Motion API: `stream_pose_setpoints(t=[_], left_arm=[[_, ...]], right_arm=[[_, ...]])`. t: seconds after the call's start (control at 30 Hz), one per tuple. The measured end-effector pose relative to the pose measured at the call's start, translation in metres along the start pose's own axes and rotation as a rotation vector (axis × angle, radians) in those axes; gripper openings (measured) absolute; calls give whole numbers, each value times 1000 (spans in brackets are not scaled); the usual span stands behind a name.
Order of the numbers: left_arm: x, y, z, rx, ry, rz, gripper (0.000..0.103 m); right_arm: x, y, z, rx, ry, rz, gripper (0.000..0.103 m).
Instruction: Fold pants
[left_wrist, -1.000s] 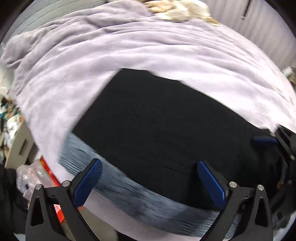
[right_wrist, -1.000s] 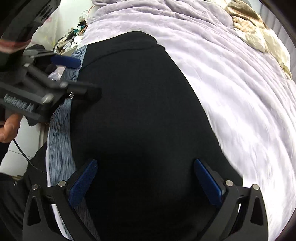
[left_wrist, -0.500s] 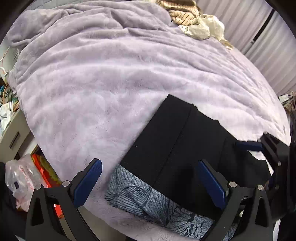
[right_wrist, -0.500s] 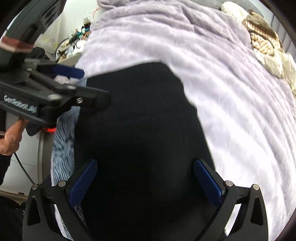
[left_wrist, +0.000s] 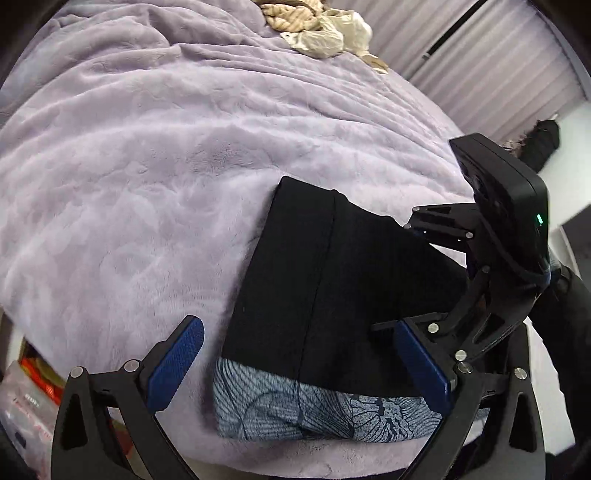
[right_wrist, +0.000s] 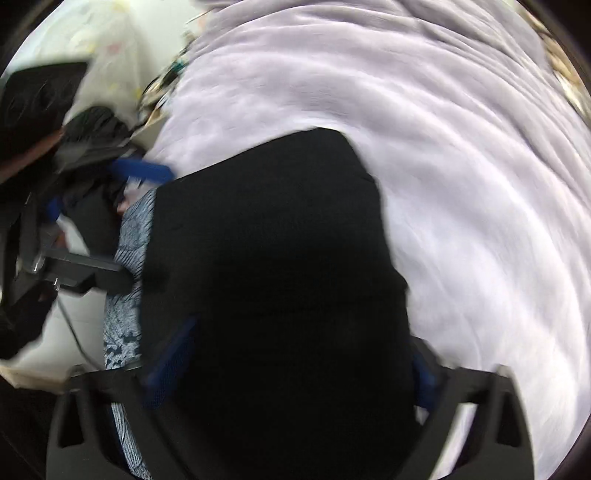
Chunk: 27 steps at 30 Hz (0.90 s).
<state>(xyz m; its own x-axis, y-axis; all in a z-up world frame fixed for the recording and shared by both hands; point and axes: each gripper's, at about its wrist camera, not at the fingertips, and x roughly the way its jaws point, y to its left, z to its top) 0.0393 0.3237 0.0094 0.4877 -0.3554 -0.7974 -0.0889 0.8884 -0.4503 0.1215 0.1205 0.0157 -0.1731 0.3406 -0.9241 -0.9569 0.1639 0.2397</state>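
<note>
The left wrist camera looks forward and down past its own blue fingers (left_wrist: 177, 365) onto the bed (left_wrist: 147, 166), fairly near, with the pants (left_wrist: 317, 280) just ahead and the right gripper (left_wrist: 424, 277) off to its right. The right wrist camera sits closer and blurred, the pants (right_wrist: 273, 266) filling its middle. Both views share pants and bed (right_wrist: 480, 184).

1 folded black pants bundle with grey-blue patterned lining (left_wrist: 332, 295), 1 lilac plush blanket (left_wrist: 147, 166), 1 beige crumpled cloth pile (left_wrist: 314, 26), 2 black blue-padded grippers: left (left_wrist: 299, 365), right (right_wrist: 291, 365).
</note>
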Motion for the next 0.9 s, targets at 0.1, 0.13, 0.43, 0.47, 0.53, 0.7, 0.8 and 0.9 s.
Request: stream_pose_setpoints(t=[0.1, 0.13, 0.43, 0.47, 0.53, 0.7, 0.8, 0.9], left_arm=[[-5, 6, 7, 42, -5, -67, 103], [-9, 4, 9, 72, -21, -89, 103], [-2, -37, 19, 390, 8, -276, 103], [7, -47, 15, 442, 42, -257, 103], [23, -61, 6, 487, 107, -244, 103], [47, -61, 15, 380, 179, -97, 46], [47, -70, 17, 375, 202, -46, 45], [39, -80, 18, 378, 199, -14, 37]], right_arm=[[-24, 10, -10, -72, -45, -48, 33], [-38, 9, -16, -73, -80, -56, 26], [-85, 68, -40, -261, -228, -153, 18], [-79, 71, -31, -259, -234, -152, 18], [-61, 75, -5, -236, -231, -151, 18], [-31, 46, 24, -92, -115, -178, 36], [-40, 24, 26, 51, -92, -183, 36], [-72, 28, -4, 45, -120, -204, 56]])
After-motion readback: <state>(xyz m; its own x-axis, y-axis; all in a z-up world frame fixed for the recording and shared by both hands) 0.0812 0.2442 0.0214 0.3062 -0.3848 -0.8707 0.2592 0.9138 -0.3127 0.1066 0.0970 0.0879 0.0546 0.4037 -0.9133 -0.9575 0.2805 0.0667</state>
